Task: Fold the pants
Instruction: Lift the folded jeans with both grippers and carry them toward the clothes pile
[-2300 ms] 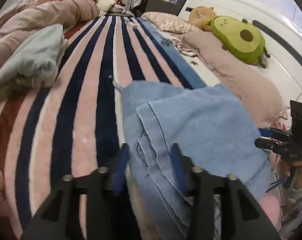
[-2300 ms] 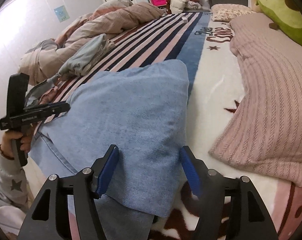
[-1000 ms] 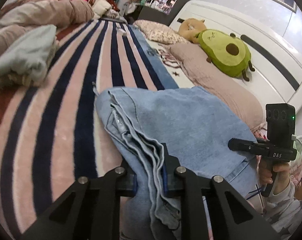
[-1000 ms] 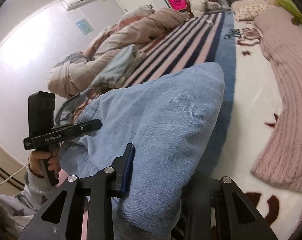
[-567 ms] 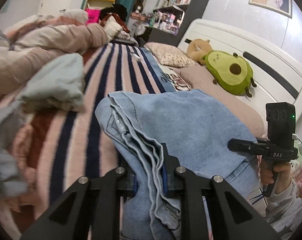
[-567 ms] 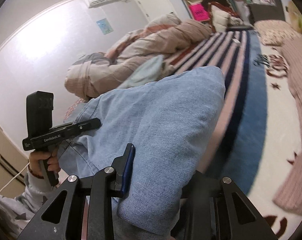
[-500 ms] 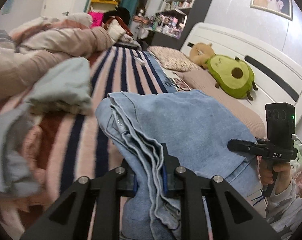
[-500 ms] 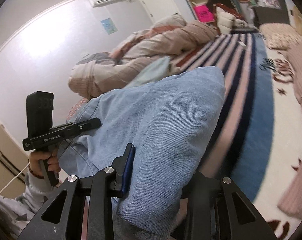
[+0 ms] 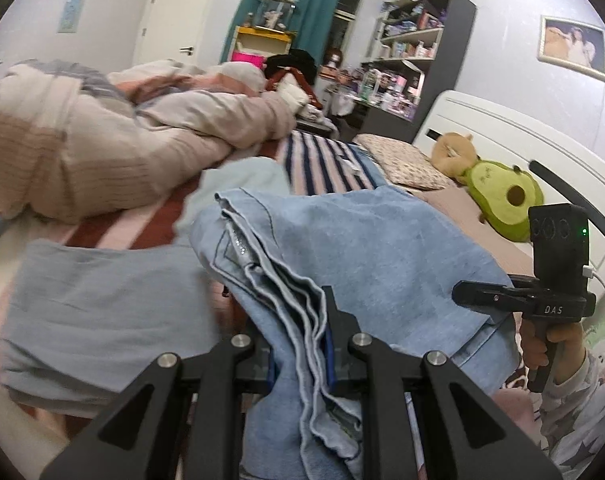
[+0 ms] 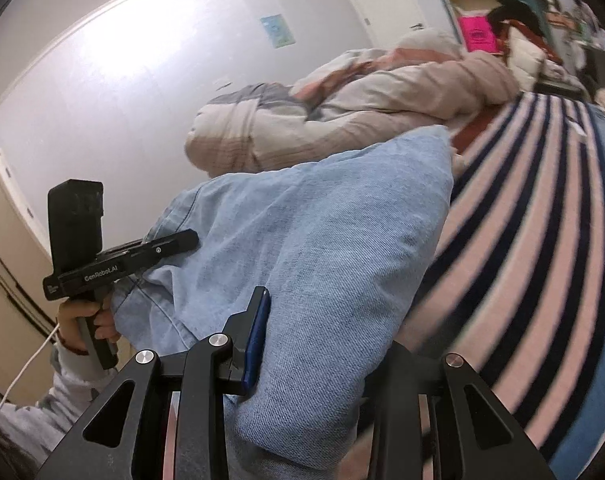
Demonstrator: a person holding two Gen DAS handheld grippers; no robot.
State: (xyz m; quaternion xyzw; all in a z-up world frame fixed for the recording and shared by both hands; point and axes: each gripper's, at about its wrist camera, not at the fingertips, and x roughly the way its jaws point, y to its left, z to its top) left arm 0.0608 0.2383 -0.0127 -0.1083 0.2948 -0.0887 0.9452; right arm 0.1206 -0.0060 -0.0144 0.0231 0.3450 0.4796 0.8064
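Observation:
The folded light-blue denim pants [image 9: 366,248] hang in the air between my two grippers, above the bed. My left gripper [image 9: 298,344] is shut on the stacked edges of the pants at one end. My right gripper [image 10: 322,340] is shut on a thick fold of the pants [image 10: 322,240] at the other end. Each gripper shows in the other's view: the right one [image 9: 482,300] at the pants' right edge, the left one [image 10: 170,244] at their left edge. The cloth hides the right gripper's right finger.
A light-blue garment [image 9: 102,308] lies on the bed below my left gripper. A heaped beige duvet [image 9: 122,148] lies at the left. The striped blanket [image 10: 542,240] covers the bed. An avocado plush [image 9: 502,200], a pillow and the white headboard are at the right.
Both grippers have shut on the pants and lifted them off the bed, then swung left, toward the duvet and the light-blue garment.

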